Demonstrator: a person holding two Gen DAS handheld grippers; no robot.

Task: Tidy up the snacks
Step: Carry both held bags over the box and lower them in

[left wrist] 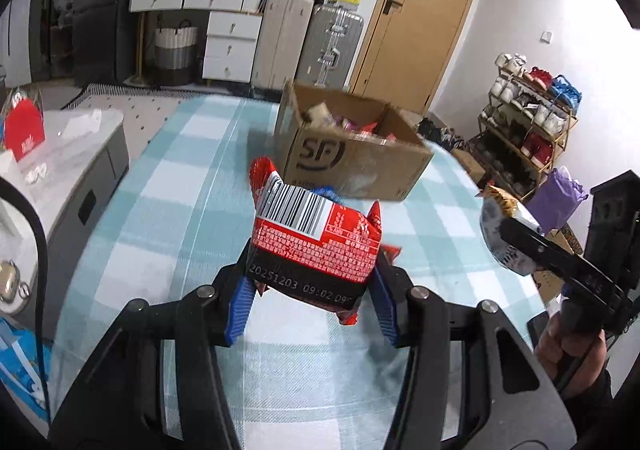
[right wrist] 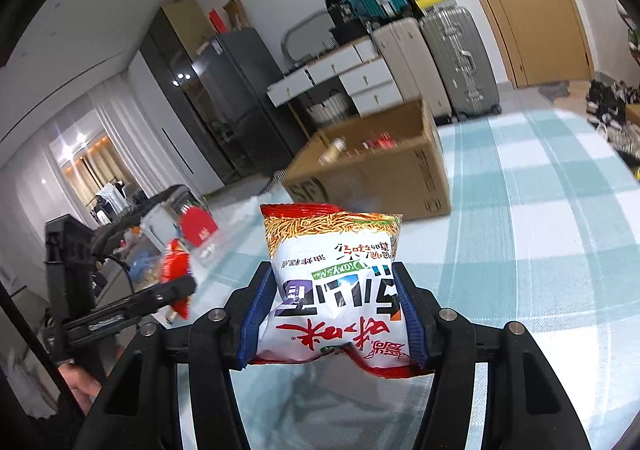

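Note:
My left gripper is shut on a red snack packet with a barcode, held above the checked tablecloth. My right gripper is shut on a white and red noodle snack bag, also lifted off the cloth. An open cardboard box with several snacks inside stands on the table beyond both grippers. In the left wrist view the right gripper shows at the right edge with its bag. In the right wrist view the left gripper appears at the left with the red packet.
A grey cabinet with a red bag stands left of the table. Suitcases, white drawers and a wooden door line the far wall. A shoe rack and purple bag stand at the right.

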